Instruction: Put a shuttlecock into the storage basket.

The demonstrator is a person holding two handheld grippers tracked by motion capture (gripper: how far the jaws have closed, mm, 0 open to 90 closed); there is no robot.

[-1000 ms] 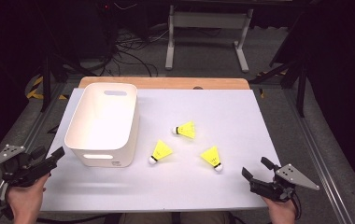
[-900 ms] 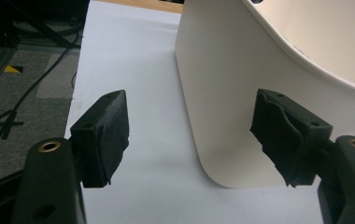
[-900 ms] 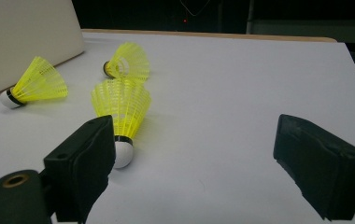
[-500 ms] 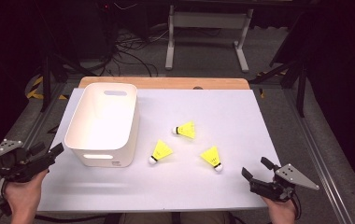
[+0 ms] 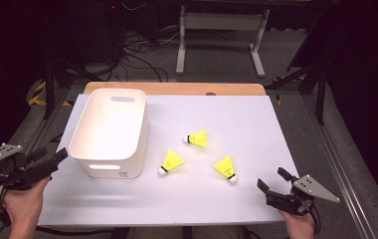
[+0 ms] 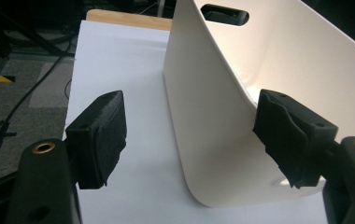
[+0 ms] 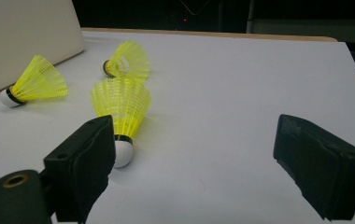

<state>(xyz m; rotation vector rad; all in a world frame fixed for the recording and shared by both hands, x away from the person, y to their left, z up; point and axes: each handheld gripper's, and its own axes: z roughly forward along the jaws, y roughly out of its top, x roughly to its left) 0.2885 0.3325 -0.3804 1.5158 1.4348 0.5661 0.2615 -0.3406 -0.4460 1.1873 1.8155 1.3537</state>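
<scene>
High view: three yellow feathered shuttlecocks with white cork tips lie on white table sheet [image 5: 236, 124], right of white plastic handled bin [image 5: 108, 130]; bin interior looks empty. Right gripper [image 5: 268, 184] open, nearest shuttlecock [image 5: 225, 168] up-left of it, cork pointing toward person. Left gripper [image 5: 52, 158] open, just beside bin's near-left corner.

Left gripper view: jaws wide apart, straddling bin corner [image 6: 222, 116], not touching.

Right gripper view: jaws spread, empty; nearest shuttlecock [image 7: 119, 109] ahead-left, long axis toward camera, cork near left jaw. Judgement: right hand suits pick.
</scene>
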